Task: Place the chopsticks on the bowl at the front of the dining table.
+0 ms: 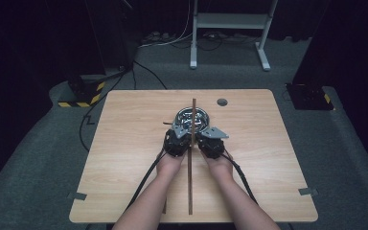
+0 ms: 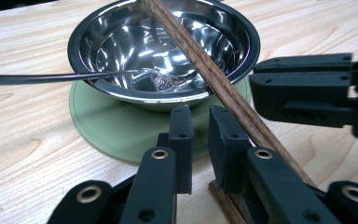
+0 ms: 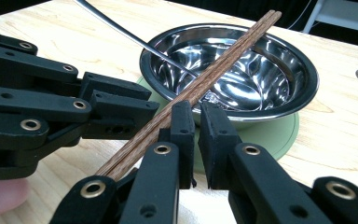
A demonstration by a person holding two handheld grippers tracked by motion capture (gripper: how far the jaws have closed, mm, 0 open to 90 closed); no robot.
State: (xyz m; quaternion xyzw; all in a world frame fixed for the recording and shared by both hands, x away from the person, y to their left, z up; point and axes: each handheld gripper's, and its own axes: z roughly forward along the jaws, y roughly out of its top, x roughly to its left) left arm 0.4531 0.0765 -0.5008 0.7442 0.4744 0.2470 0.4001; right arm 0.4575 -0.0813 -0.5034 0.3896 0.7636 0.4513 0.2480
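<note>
A pair of long brown wooden chopsticks (image 1: 191, 163) runs from the table's front edge up across a shiny steel bowl (image 1: 191, 117). The bowl (image 2: 163, 46) stands on a round green mat (image 2: 102, 126) and holds a metal spoon (image 2: 163, 79) whose handle sticks out over the rim. My left gripper (image 1: 179, 132) and right gripper (image 1: 206, 134) sit side by side just before the bowl, with the chopsticks between them. Nothing lies between the shut jaws of the left gripper (image 2: 199, 112); the chopsticks (image 2: 223, 88) pass outside its right jaw. The right gripper (image 3: 192, 107) is shut and empty too, with the chopsticks (image 3: 200, 84) along its left jaw.
The light wooden table (image 1: 124, 167) has a round grey grommet (image 1: 222, 102) behind the bowl. Off the table's far side stand a white desk frame (image 1: 230, 28) and a yellow-and-black striped base (image 1: 81, 93). Cables trail from both grippers along the forearms.
</note>
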